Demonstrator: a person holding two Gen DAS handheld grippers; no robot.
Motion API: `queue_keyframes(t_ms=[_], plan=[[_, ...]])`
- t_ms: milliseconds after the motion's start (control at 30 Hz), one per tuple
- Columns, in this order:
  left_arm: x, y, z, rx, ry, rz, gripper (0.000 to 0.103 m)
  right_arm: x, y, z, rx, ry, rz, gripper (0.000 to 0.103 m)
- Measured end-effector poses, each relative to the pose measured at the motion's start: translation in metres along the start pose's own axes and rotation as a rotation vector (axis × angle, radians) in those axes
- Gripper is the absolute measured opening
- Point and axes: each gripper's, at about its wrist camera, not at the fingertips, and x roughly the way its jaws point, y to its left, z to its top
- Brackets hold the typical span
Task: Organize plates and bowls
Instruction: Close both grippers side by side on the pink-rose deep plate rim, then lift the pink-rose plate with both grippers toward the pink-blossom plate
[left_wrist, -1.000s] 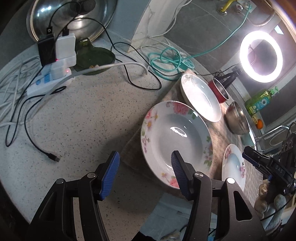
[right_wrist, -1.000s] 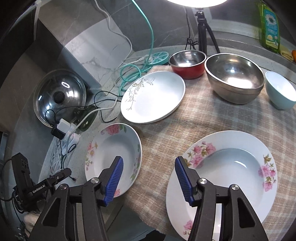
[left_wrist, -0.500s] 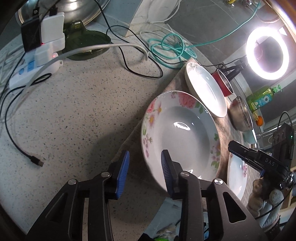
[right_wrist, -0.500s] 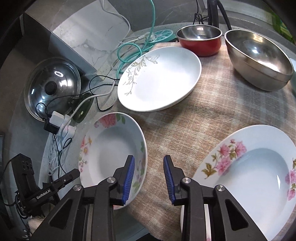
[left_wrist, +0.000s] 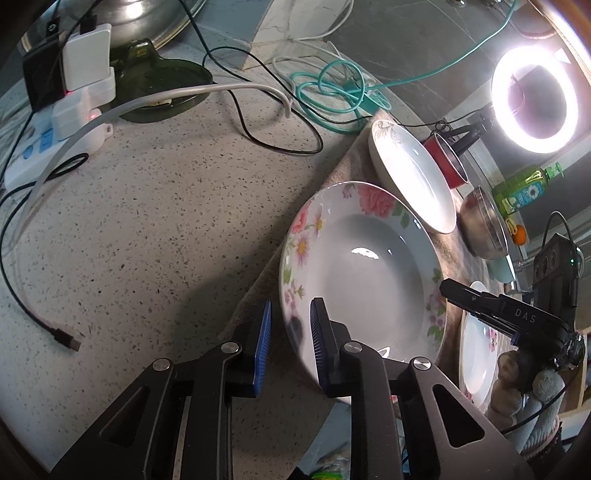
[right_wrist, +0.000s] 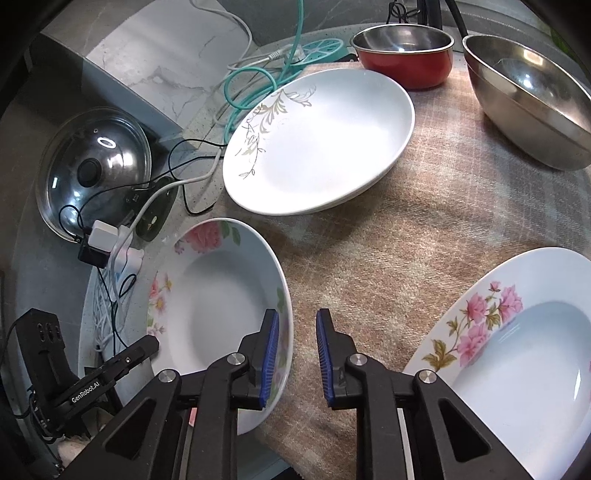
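A pink-flowered deep plate (left_wrist: 362, 266) lies at the left edge of the checked cloth (right_wrist: 388, 236); it also shows in the right wrist view (right_wrist: 218, 295). My left gripper (left_wrist: 290, 332) is shut on its near rim, one finger under and one over. My right gripper (right_wrist: 295, 354) is narrowed but holds nothing, its left finger just over that plate's right rim. A second flowered plate (right_wrist: 517, 354) lies at the right. A white plate with a leaf pattern (right_wrist: 321, 144) lies behind.
A red pot (right_wrist: 406, 55), a steel bowl (right_wrist: 528, 103) and a pale blue bowl (left_wrist: 500, 267) stand at the back of the cloth. A glass lid (right_wrist: 92, 166), a power strip (left_wrist: 55, 125) and cables lie on the speckled counter (left_wrist: 147, 221). A ring light (left_wrist: 533, 96) stands behind.
Both grippers moved forward and narrowed. The left one closed on the flowered plate's near rim. The right one came down beside the plate's right rim.
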Motion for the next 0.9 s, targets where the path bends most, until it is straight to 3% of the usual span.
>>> queue_keyframes(t_ms=[400,900], plan=[[0.0047,-0.0030,0.0021,0.015,0.011,0.002,0.013,0.0078,0.0030,0.0027,0.005,0.015,0.029,0.007],[0.0049,-0.0028,0.0029,0.013,0.008,0.000,0.012,0.0070,0.0033,0.0019,0.010,0.021,0.031,0.007]])
